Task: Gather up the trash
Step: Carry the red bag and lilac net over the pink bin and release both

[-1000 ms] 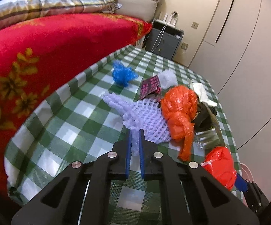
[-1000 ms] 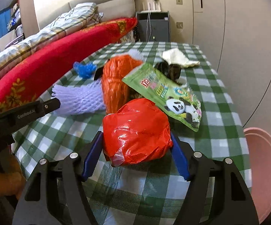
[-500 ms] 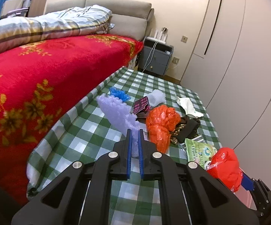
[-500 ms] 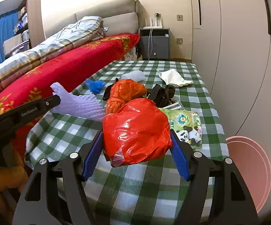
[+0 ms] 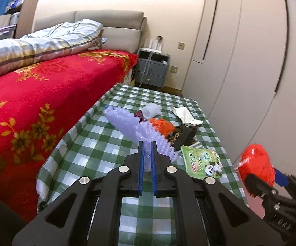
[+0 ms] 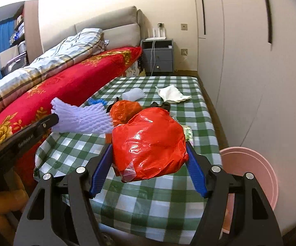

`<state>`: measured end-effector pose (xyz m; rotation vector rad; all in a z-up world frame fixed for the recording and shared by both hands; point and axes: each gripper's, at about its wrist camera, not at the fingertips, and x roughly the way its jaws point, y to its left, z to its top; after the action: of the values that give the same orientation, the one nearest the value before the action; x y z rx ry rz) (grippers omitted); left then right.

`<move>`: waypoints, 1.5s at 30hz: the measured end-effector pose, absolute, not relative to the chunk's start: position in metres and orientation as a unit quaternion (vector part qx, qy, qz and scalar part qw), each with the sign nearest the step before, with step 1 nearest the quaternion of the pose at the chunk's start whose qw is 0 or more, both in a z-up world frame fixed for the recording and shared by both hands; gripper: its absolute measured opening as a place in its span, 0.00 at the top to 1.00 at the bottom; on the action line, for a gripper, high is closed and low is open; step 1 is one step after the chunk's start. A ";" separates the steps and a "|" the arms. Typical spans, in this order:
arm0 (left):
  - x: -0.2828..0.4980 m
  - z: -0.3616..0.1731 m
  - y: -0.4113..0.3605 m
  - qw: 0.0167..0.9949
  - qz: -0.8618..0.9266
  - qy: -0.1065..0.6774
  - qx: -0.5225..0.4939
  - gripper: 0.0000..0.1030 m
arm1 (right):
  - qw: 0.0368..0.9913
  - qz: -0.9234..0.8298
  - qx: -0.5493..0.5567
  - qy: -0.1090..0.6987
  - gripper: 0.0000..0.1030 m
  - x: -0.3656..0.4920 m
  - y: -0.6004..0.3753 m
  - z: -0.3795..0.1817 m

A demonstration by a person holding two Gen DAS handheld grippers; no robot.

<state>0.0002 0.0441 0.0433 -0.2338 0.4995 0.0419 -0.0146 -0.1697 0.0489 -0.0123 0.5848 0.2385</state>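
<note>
My left gripper [image 5: 146, 145] is shut on a purple foam net [image 5: 135, 129] and holds it above the green checked table [image 5: 111, 143]; the net also shows in the right wrist view [image 6: 82, 119]. My right gripper [image 6: 149, 149] is shut on a red plastic bag [image 6: 150, 141], lifted above the table's near end; the bag also shows in the left wrist view [image 5: 256, 164]. A pink bin [image 6: 250, 178] stands on the floor at the table's right.
On the table lie an orange bag [image 6: 125, 110], a green panda snack packet [image 5: 201, 160], a dark wrapper [image 5: 184, 135], a white foam net [image 6: 133, 93], a white tissue [image 6: 172, 94] and a blue scrap [image 6: 96, 101]. A red-covered bed [image 5: 45, 94] runs along the left; wardrobes [image 5: 250, 61] on the right.
Both grippers have risen and pulled back from the table with their loads. The purple net has come off the table. The pink bin shows larger at the right.
</note>
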 end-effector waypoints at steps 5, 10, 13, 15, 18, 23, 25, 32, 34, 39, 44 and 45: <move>-0.007 0.046 0.034 0.963 -0.003 0.245 -0.109 0.94 | 0.954 0.107 -0.016 0.280 0.33 -0.021 -0.180 0.064; -0.008 0.047 0.023 0.963 -0.024 0.248 -0.103 0.94 | 0.954 0.091 -0.012 0.286 0.33 -0.024 -0.200 0.070; -0.008 0.047 0.015 0.963 -0.035 0.248 -0.098 0.94 | 0.954 0.081 -0.009 0.288 0.33 -0.025 -0.212 0.073; -0.007 0.047 0.009 0.963 -0.042 0.247 -0.096 0.94 | 0.955 0.075 -0.010 0.288 0.33 -0.025 -0.220 0.076; -0.007 0.047 0.002 0.963 -0.051 0.247 -0.091 0.94 | 0.956 0.067 -0.009 0.287 0.33 -0.026 -0.230 0.081; -0.007 0.048 -0.010 0.963 -0.066 0.246 -0.082 0.94 | 0.957 0.056 -0.015 0.285 0.33 -0.025 -0.248 0.089; -0.006 0.048 -0.014 0.963 -0.071 0.246 -0.080 0.94 | 0.957 0.053 -0.016 0.285 0.33 -0.024 -0.255 0.092; -0.004 0.047 -0.026 0.962 -0.083 0.249 -0.071 0.94 | 0.959 0.046 -0.016 0.280 0.33 -0.022 -0.273 0.098; -0.002 0.046 -0.033 0.962 -0.088 0.251 -0.066 0.94 | 0.959 0.040 -0.012 0.279 0.33 -0.022 -0.280 0.098; 0.001 0.045 -0.048 0.962 -0.102 0.249 -0.055 0.94 | 0.959 0.013 -0.002 0.282 0.33 -0.019 -0.293 0.088; 0.006 0.039 -0.064 0.958 -0.120 0.256 -0.049 0.94 | 0.959 -0.010 0.023 0.283 0.33 -0.012 -0.309 0.084; 0.007 0.038 -0.068 0.957 -0.126 0.257 -0.049 0.94 | 0.958 -0.016 0.029 0.286 0.33 -0.010 -0.314 0.081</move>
<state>0.0074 -0.0680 0.0380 -0.0987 0.5218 -0.2553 -0.0100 -0.3143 0.0814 0.0592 0.5807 -0.0325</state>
